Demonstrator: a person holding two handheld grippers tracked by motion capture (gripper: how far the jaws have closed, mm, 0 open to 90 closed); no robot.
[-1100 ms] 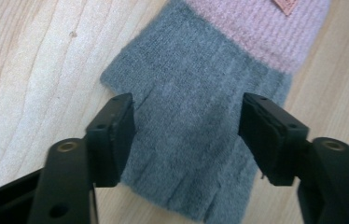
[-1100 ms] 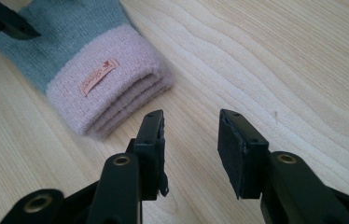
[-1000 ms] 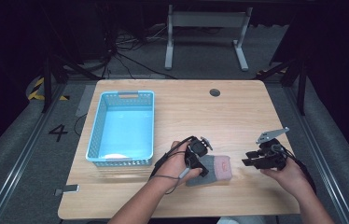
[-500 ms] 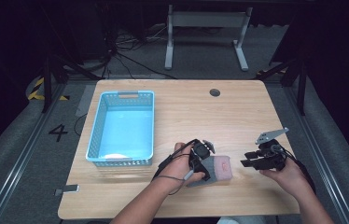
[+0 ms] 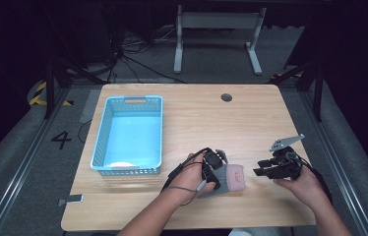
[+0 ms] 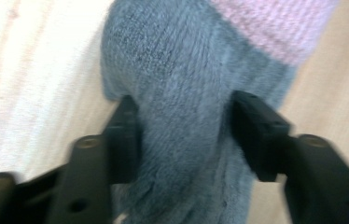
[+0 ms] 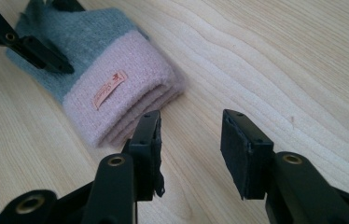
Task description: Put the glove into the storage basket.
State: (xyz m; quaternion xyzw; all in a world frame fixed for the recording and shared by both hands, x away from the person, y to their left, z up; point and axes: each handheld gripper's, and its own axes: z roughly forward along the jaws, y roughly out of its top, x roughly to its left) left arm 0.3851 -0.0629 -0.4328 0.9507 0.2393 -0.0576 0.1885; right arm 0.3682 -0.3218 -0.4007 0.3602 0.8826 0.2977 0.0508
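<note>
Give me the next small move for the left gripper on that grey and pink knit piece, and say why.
Probably finish closing, then lift. The left gripper straddles the grey end of the folded knit piece, its fingers having just been closing against the fabric. The piece lies flat on the table, and the blue basket stands nearby. The right gripper waits open beside the pink cuff.
</note>
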